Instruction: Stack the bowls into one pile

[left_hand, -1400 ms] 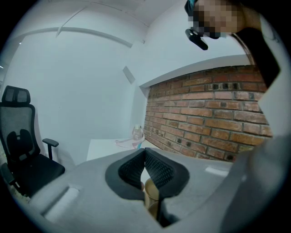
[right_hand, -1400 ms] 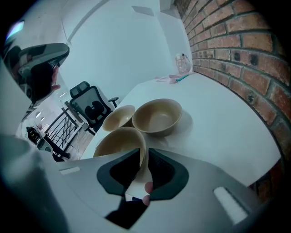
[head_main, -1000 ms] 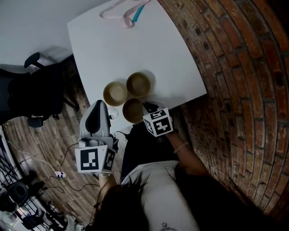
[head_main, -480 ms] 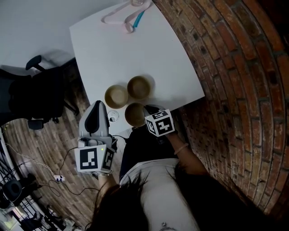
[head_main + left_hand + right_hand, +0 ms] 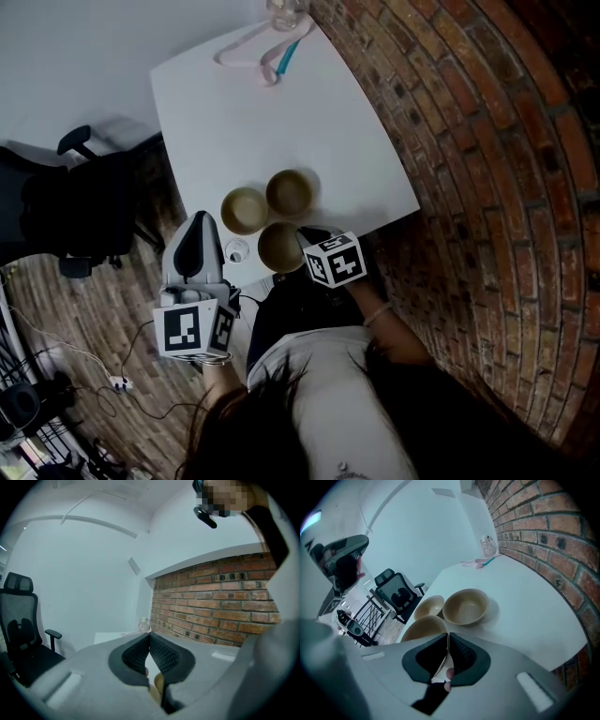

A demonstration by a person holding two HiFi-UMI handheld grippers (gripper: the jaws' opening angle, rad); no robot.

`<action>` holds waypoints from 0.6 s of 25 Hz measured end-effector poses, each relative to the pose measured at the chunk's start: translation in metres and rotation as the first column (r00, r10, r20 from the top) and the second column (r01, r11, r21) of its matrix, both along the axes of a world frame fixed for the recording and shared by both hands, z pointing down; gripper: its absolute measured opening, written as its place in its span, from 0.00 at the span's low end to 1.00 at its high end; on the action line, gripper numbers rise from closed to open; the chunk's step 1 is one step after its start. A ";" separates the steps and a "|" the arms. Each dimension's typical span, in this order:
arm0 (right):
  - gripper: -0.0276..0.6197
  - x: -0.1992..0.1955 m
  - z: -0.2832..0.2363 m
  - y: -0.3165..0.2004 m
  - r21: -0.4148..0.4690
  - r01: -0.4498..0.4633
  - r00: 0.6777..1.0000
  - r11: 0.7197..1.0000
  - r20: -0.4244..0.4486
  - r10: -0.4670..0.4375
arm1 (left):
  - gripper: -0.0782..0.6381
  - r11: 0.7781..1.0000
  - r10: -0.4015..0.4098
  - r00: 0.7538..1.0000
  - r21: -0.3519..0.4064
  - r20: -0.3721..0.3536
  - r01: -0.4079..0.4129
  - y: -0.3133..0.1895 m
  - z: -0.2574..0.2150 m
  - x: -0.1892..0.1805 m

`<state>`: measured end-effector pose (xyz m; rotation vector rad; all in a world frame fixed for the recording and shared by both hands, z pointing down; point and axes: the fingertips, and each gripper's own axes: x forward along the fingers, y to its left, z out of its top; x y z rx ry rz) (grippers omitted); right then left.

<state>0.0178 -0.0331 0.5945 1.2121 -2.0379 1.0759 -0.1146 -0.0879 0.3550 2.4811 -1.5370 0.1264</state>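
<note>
Three tan bowls sit close together near the white table's [image 5: 234,122] front edge: a left one [image 5: 244,208], a far right one [image 5: 290,191] and the nearest one [image 5: 280,246]. My right gripper [image 5: 302,236] is shut on the rim of the nearest bowl [image 5: 423,629], whose thin edge runs between the jaws of the right gripper [image 5: 447,641]. The other two bowls [image 5: 430,606] [image 5: 466,606] stand just beyond it. My left gripper [image 5: 199,223] hangs off the table's left front corner. The left gripper [image 5: 150,640] has its jaws together with nothing held.
A brick wall [image 5: 487,141] runs along the table's right side. A black office chair [image 5: 66,202] stands on the wood floor at the left. At the table's far end lie a pink and teal hanger [image 5: 262,47] and a glass jar [image 5: 286,11]. Cables [image 5: 122,375] trail on the floor.
The head view has drifted a little, so everything sits slightly lower and to the right. Relative to the bowls, both grippers have kept their places.
</note>
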 end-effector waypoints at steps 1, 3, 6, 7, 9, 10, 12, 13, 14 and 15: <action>0.08 -0.001 -0.003 -0.001 0.003 0.001 1.000 1.000 0.006 -0.001 | 0.11 1.000 -0.001 1.000 0.003 -0.002 0.001 0.000 -0.001 -0.001; 0.08 -0.003 -0.008 -0.004 0.008 -0.002 1.000 1.000 0.022 0.002 | 0.11 1.000 -0.001 1.000 0.010 -0.001 0.001 -0.001 -0.003 -0.003; 0.08 -0.005 -0.016 -0.008 0.013 -0.011 0.999 1.000 0.044 0.010 | 0.11 1.000 0.004 1.000 0.026 0.004 -0.004 -0.003 -0.007 -0.005; 0.08 -0.006 -0.018 -0.010 0.016 -0.013 0.999 1.000 0.051 0.012 | 0.11 1.000 0.002 1.000 0.028 0.000 -0.002 -0.003 -0.009 -0.005; 0.08 -0.007 -0.023 -0.014 0.023 -0.016 0.998 1.000 0.061 0.014 | 0.11 0.999 -0.005 1.000 0.031 -0.010 0.005 -0.005 -0.012 -0.006; 0.08 -0.008 -0.025 -0.016 0.027 -0.016 0.998 1.000 0.064 0.014 | 0.11 0.999 -0.005 1.000 0.035 -0.010 0.006 -0.005 -0.013 -0.007; 0.08 -0.010 -0.029 -0.020 0.035 -0.015 0.998 0.999 0.068 0.013 | 0.11 0.999 -0.005 1.000 0.044 -0.008 0.006 -0.006 -0.015 -0.009; 0.08 -0.011 -0.031 -0.023 0.040 -0.016 0.997 0.999 0.071 0.013 | 0.11 0.999 -0.008 1.000 0.047 -0.011 0.008 -0.006 -0.017 -0.009; 0.08 -0.012 -0.033 -0.026 0.044 -0.016 0.997 0.999 0.075 0.013 | 0.11 0.999 -0.011 1.000 0.049 -0.015 0.011 -0.007 -0.018 -0.010; 0.08 -0.012 -0.035 -0.029 0.047 -0.018 0.997 0.999 0.080 0.014 | 0.11 0.999 -0.014 1.000 0.051 -0.017 0.015 -0.007 -0.019 -0.011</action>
